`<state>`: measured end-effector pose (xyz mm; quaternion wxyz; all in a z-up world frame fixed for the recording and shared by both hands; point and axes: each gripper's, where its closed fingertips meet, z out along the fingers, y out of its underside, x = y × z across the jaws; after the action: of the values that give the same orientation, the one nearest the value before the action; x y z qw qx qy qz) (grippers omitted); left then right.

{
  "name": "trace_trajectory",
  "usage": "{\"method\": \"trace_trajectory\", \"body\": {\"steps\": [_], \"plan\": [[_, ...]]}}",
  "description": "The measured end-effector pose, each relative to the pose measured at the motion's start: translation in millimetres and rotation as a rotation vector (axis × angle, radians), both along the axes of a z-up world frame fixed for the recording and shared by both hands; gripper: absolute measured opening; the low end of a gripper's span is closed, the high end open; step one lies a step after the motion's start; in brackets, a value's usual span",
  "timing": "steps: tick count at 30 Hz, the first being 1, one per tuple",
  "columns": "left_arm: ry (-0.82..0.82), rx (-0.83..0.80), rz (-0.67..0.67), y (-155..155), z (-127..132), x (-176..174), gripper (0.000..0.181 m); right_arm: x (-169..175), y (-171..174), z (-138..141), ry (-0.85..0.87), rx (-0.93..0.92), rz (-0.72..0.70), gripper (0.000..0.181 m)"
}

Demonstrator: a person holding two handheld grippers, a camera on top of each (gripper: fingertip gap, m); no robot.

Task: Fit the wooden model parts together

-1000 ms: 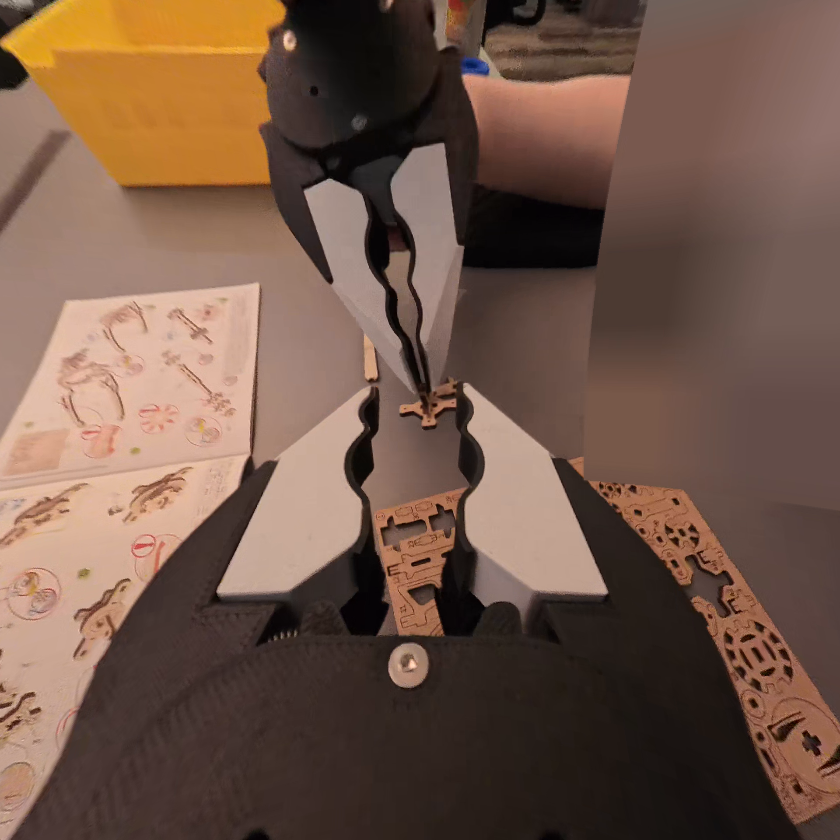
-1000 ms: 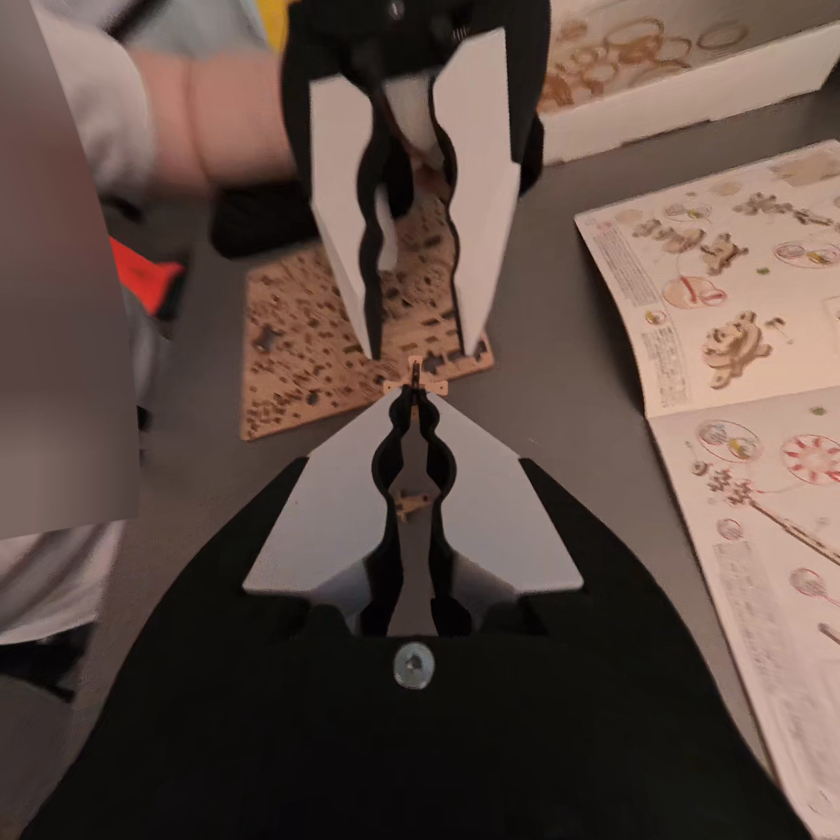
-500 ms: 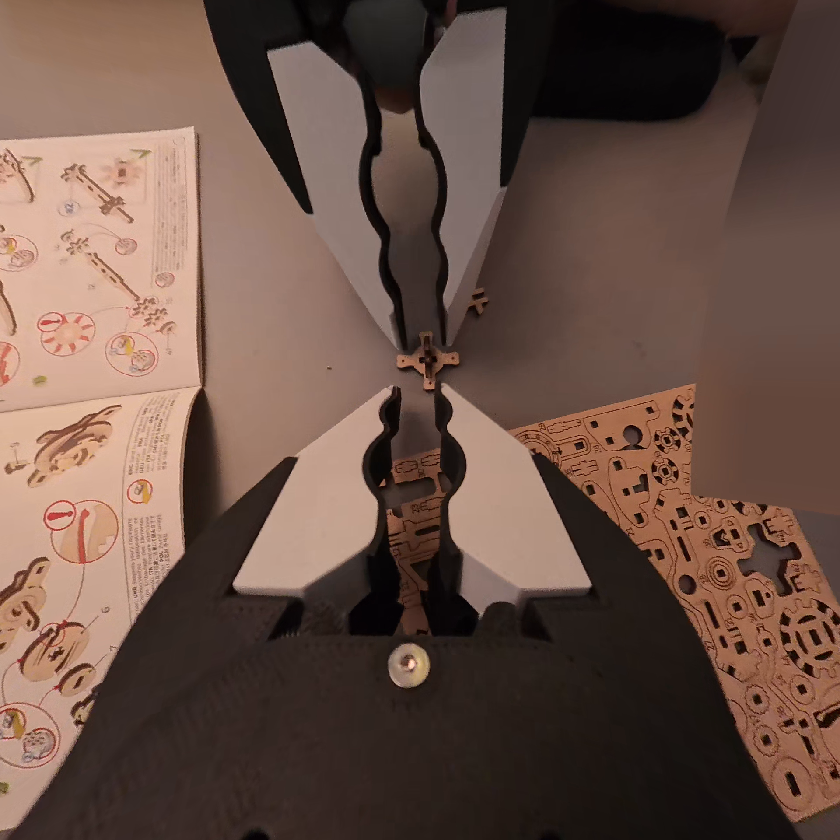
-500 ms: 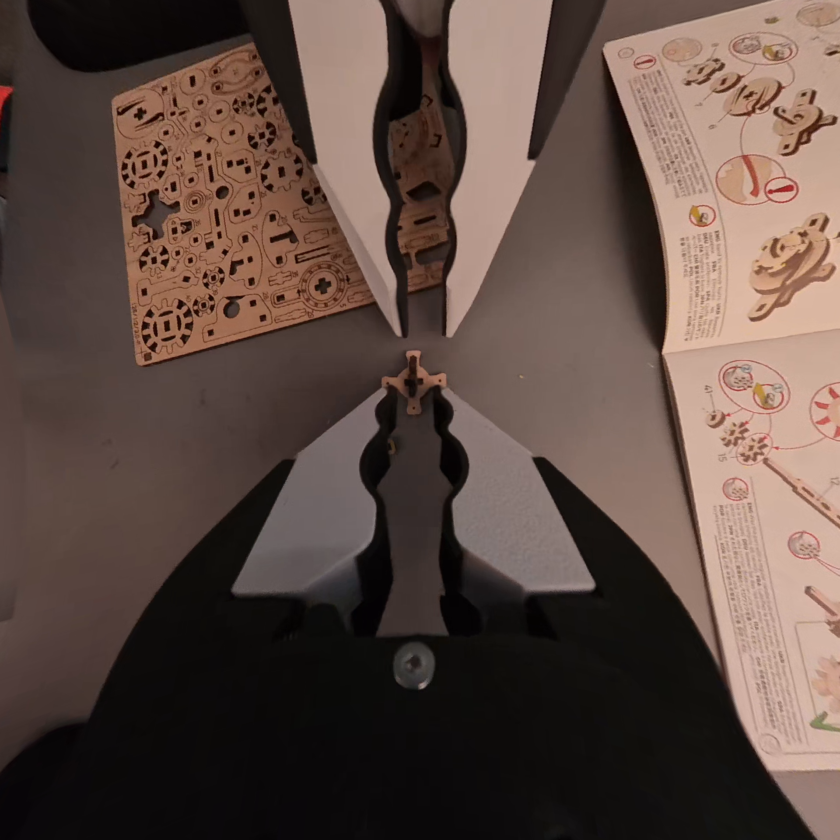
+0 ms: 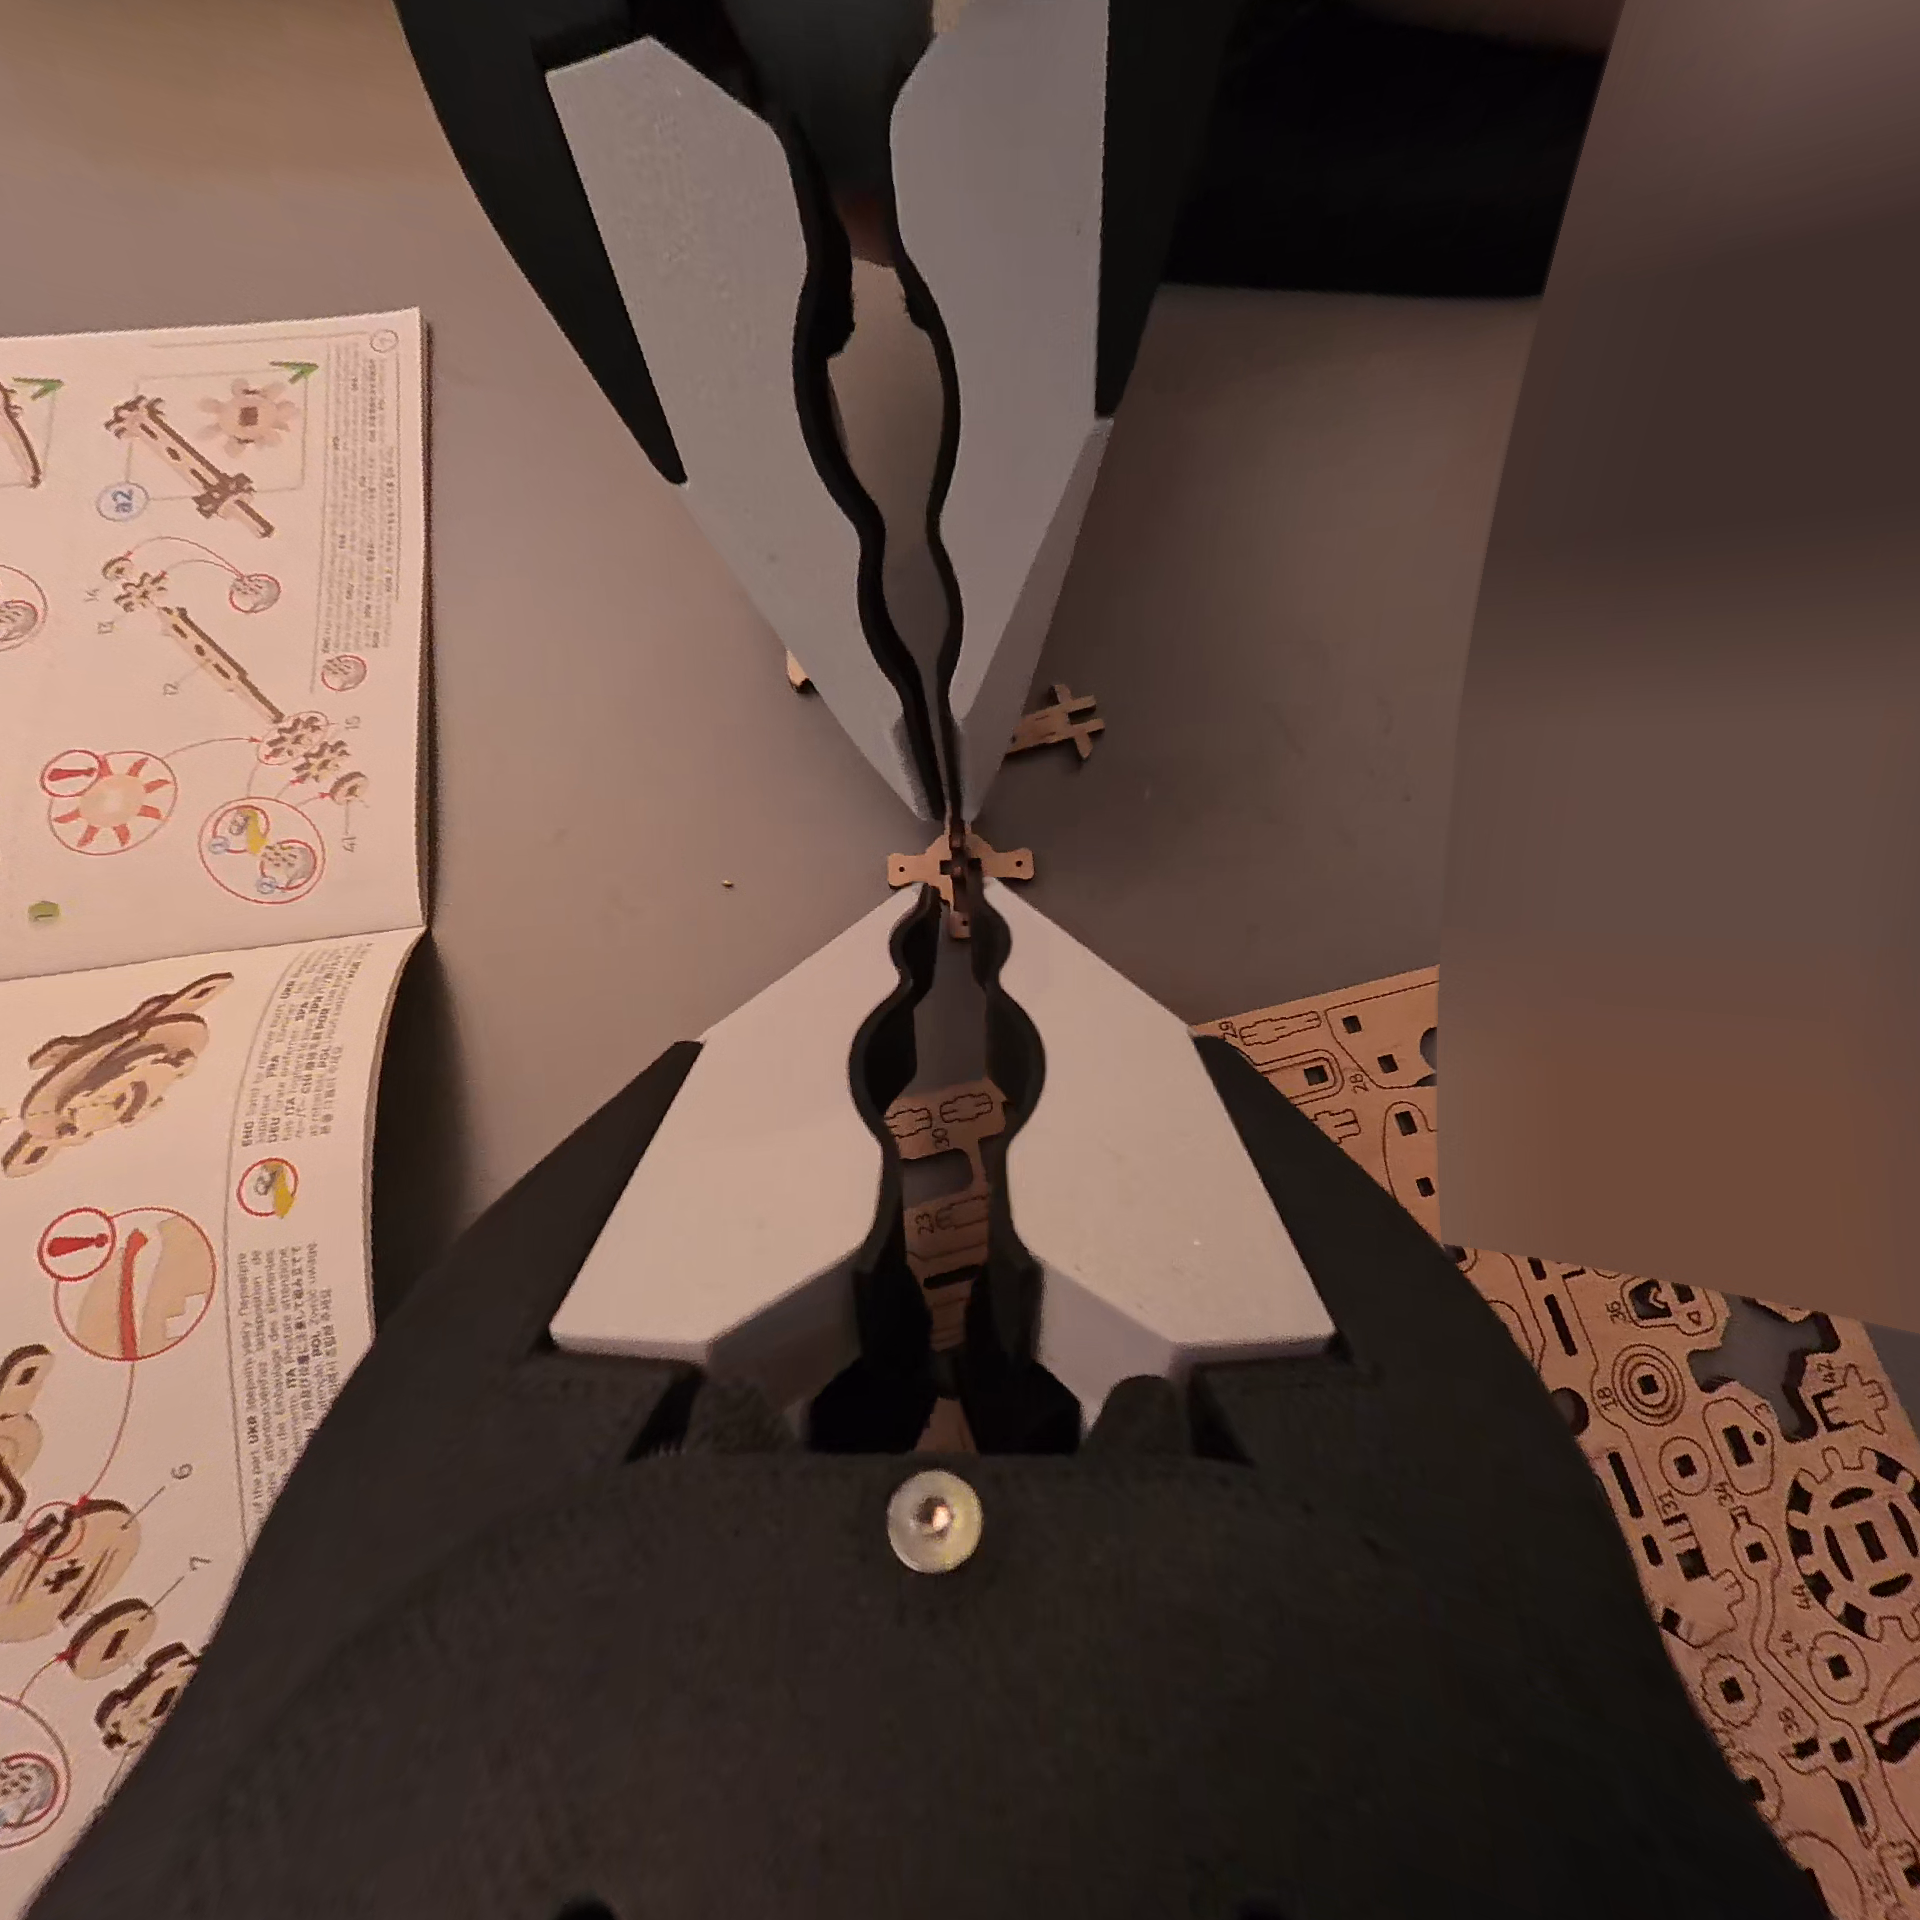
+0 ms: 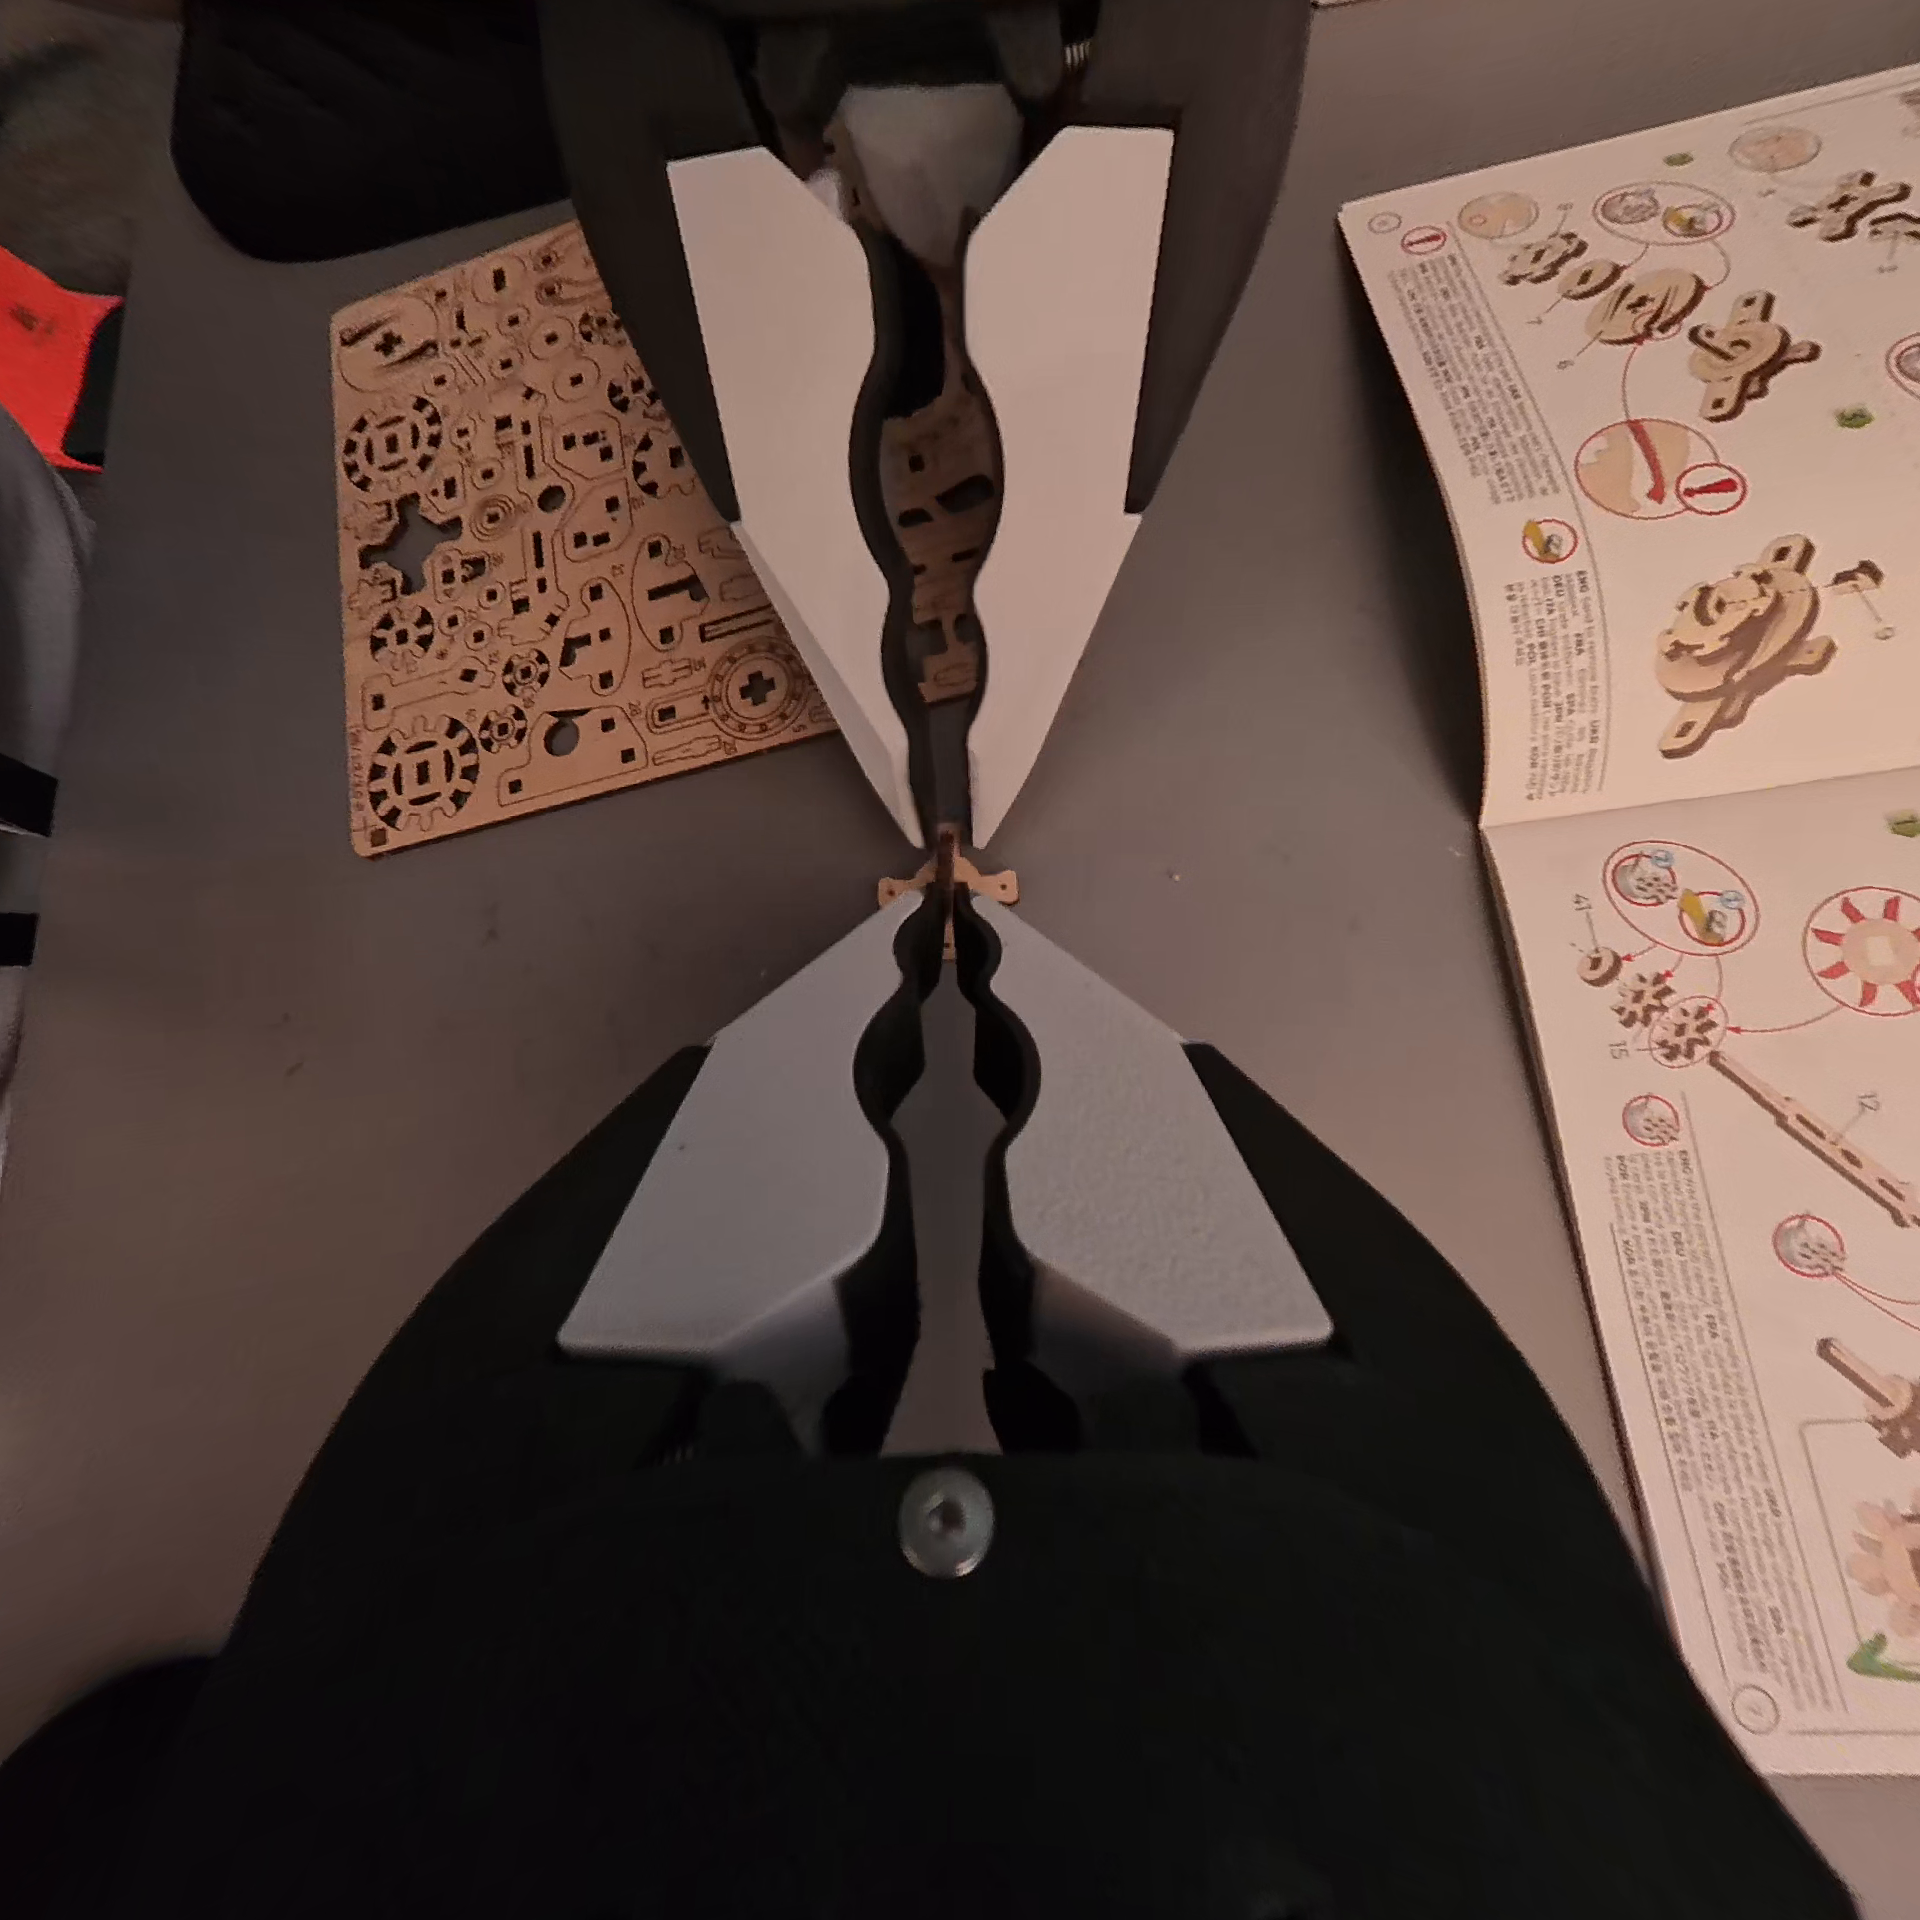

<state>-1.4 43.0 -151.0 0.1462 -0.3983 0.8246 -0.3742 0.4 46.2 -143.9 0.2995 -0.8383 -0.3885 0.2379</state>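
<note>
Now press the small wooden cross piece (image 5: pixel 958 865) squarely along the slot axis, without twisting; thin tabs look liable to snap. Held in the air between opposed tips, above the grey table (image 5: pixel 582 582). Left gripper (image 5: pixel 952 914) nipped narrowly on its near tab, right gripper (image 6: pixel 948 914) likewise from the other side.

A small pale wooden cross (image 5: pixel 958 869), two slotted parts joined, is held off the desk at centre; a loose part (image 5: pixel 1058 727) lies at one o'clock.
</note>
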Motion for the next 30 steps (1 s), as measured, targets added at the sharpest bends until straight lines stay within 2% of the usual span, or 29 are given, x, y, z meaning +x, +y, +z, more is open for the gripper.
{"method": "trace_trajectory", "body": {"steps": [19,24,30], "plan": [[-0.003,0.004,0.003,-3.1,-1.2,2.5,0.001,0.9,-2.3,-4.0,-0.041,0.002,0.012,0.0],[-0.006,0.011,0.005,-2.5,-1.2,2.7,0.001,0.1,-3.1,-3.7,-0.004,-0.035,-0.001,0.0],[-0.006,0.019,0.009,-1.8,-2.0,3.1,0.001,0.4,-1.5,-4.1,-0.049,0.004,0.003,0.0]]}}
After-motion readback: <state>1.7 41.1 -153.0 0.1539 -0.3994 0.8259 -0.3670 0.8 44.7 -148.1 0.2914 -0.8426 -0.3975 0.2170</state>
